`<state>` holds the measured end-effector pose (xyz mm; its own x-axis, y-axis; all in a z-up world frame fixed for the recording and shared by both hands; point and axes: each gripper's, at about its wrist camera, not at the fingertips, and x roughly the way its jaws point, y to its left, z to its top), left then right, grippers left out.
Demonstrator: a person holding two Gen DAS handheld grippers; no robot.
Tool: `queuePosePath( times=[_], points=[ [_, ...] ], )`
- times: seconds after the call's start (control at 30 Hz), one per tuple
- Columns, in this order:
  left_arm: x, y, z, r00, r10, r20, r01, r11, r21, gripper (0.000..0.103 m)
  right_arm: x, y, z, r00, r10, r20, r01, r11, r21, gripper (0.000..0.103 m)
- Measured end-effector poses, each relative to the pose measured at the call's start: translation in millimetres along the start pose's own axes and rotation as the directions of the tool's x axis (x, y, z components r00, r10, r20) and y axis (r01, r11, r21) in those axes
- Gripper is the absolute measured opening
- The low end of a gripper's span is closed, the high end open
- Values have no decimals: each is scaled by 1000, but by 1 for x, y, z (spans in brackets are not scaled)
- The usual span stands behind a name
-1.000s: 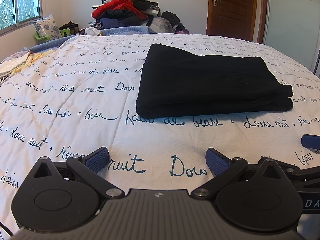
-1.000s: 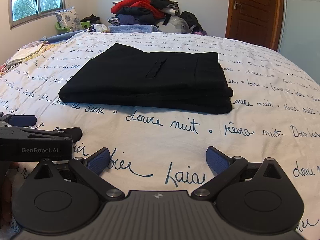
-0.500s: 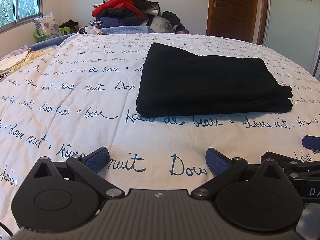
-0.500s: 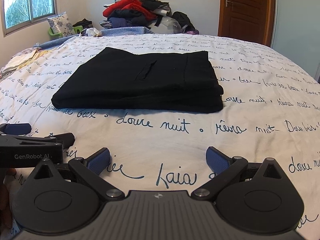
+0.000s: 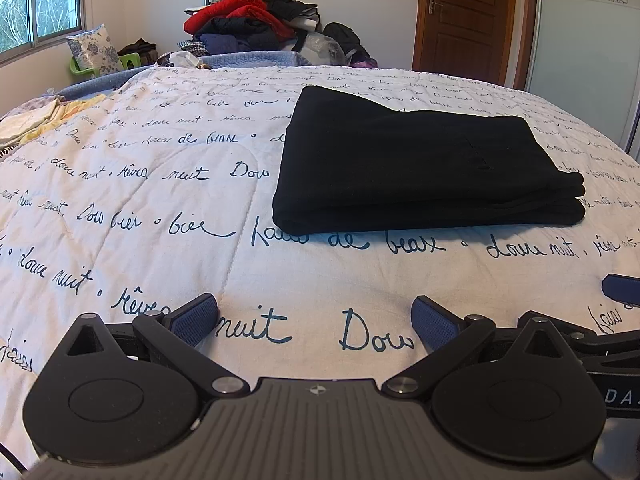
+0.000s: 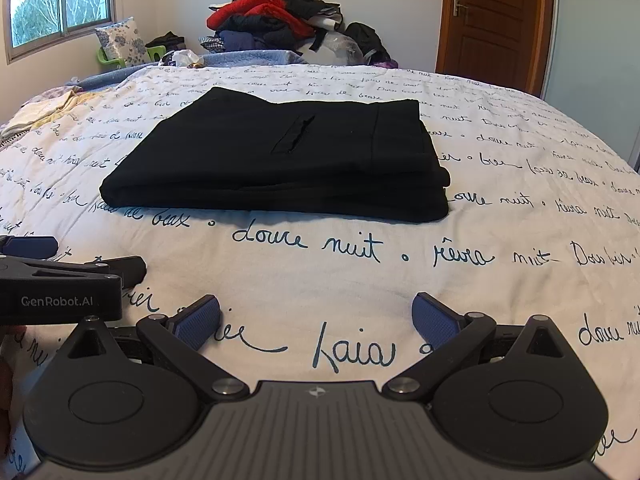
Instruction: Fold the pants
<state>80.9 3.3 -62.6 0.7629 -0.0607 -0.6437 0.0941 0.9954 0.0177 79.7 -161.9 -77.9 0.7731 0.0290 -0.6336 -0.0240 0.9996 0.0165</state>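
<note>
Bedspread [image 5: 160, 208], white with dark blue cursive script, covers the whole bed and fills most of both views. Far wall carries a brown wooden door [image 5: 468, 16] at the right and a window [image 5: 40, 0] at the far left. Clothes pile [image 5: 256, 16], red and dark garments heaped, sits beyond the far edge of the bed. Floral pillow [image 5: 94, 50] leans near the window, with a green object just beside it. Pale yellow cloth [image 5: 44, 120] lies on the far left of the bed.

Black pants [image 6: 280, 156] lie folded into a flat rectangular stack on the bedspread, centre of the bed, well apart from both tools. Layers are visible along the near and right edges; a pocket slit shows on the top face in the right wrist view.

Left gripper [image 5: 316, 320] hovers over the near part of the bed, jaws spread wide, nothing between the blue pads. Right gripper [image 6: 316, 318] is beside it on the right, jaws likewise spread wide and empty. Each tool appears at the edge of the other's view; the left one's side panel reads "GenRobot.AI". Part of a hand is dimly visible at the lower left edge of the right wrist view.
</note>
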Motion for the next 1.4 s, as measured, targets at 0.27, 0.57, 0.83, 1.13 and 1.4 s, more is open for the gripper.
queuePosePath(
  times=[0.27,0.57,0.83,1.13,1.4],
  points=[
    [0,0,0,1000,0,0,0,1000,0,103,-5,-2,-3,999,-33,29,32,999,13,103],
    [0,0,0,1000,-2,-2,2,1000,-3,103,0,1,-2,999,-46,3,46,999,-7,103],
    [1,0,0,1000,-3,-2,3,1000,-5,103,0,1,-2,999,-46,3,46,999,-4,103],
    [0,0,0,1000,-1,1,1,1000,-8,103,1,-1,-1,999,-41,2,41,999,3,103],
    [0,0,0,1000,-2,1,2,1000,-9,103,0,0,-2,999,-43,4,43,999,0,103]
  ],
)
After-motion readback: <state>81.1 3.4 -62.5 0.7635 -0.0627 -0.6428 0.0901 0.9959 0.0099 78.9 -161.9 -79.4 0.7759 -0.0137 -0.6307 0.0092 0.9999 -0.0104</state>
